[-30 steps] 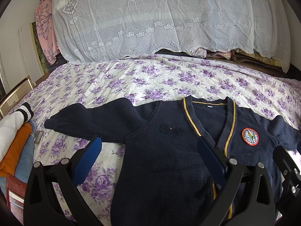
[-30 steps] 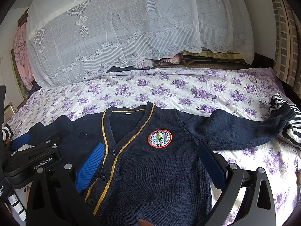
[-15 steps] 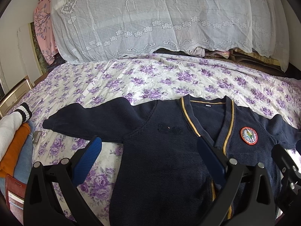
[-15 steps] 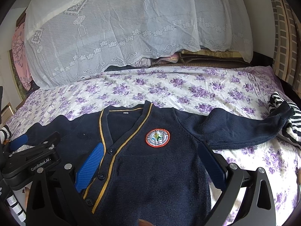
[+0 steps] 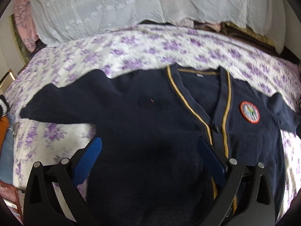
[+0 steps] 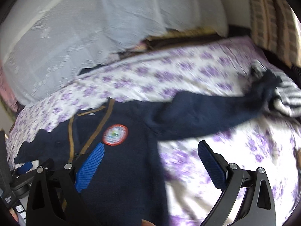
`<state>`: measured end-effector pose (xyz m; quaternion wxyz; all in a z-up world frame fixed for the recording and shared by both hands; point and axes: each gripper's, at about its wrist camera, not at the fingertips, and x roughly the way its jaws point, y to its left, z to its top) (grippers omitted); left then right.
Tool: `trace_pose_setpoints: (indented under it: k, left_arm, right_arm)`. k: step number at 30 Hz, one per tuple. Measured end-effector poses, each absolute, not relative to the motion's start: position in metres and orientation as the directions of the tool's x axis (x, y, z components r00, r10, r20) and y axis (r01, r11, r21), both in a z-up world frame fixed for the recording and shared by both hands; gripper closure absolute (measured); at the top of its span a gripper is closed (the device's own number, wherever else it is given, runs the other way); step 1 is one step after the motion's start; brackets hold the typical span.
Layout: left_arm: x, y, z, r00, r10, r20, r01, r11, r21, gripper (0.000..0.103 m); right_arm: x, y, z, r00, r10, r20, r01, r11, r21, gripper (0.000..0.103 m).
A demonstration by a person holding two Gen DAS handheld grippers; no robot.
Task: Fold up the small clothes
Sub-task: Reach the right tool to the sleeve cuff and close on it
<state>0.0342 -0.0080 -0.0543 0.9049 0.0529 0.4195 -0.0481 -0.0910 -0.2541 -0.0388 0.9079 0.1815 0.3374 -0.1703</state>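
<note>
The cardigan (image 5: pixel 150 131) lies flat on the bed (image 5: pixel 131 49). Left gripper (image 5: pixel 148 150) fingers spread over its body; right gripper (image 6: pixel 150 156) fingers apart over its side edge.

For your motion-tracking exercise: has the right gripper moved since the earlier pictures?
Yes. The right gripper has swung to its right: the cardigan's badge, earlier between its fingers, now lies beside the left finger, with floral bedsheet between them.

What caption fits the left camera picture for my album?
Open left gripper hovers over a navy cardigan with a round badge, spread flat on a purple-flowered bedsheet.
</note>
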Motion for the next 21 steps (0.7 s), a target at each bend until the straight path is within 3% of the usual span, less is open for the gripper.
trace_pose_setpoints:
  k: [5, 6, 12, 16, 18, 21]
  left_arm:
    - [0.047, -0.015, -0.084, 0.555, -0.016, -0.831, 0.146, 0.986, 0.078, 0.004]
    - [0.047, -0.015, -0.087, 0.551, -0.014, -0.835, 0.145, 0.986, 0.079, 0.004]
    - [0.039, -0.015, -0.086, 0.572, -0.009, -0.820, 0.143, 0.986, 0.090, 0.004]
    - [0.028, -0.002, -0.057, 0.620, -0.046, -0.783, 0.107, 0.994, 0.026, 0.004]
    - [0.029, 0.001, -0.039, 0.622, -0.119, -0.774, 0.125, 0.991, -0.052, 0.004]
    - [0.039, -0.005, -0.020, 0.622, -0.167, -0.765, 0.147, 0.984, -0.096, 0.004]
  right_arm:
    - [-0.103, -0.289, -0.092, 0.605, -0.094, -0.791, 0.468, 0.845, 0.258, 0.003]
    - [-0.113, -0.288, -0.093, 0.664, -0.099, -0.741, 0.428, 0.863, 0.269, 0.003]
    - [-0.128, -0.281, -0.093, 0.664, -0.048, -0.746, 0.365, 0.892, 0.268, 0.003]
    - [-0.144, -0.317, -0.073, 0.719, -0.051, -0.693, 0.428, 0.819, 0.383, 0.004]
    - [-0.148, -0.354, -0.064, 0.728, -0.114, -0.676, 0.515, 0.742, 0.429, 0.013]
    - [-0.150, -0.398, -0.068, 0.741, -0.087, -0.666, 0.562, 0.623, 0.543, 0.027]
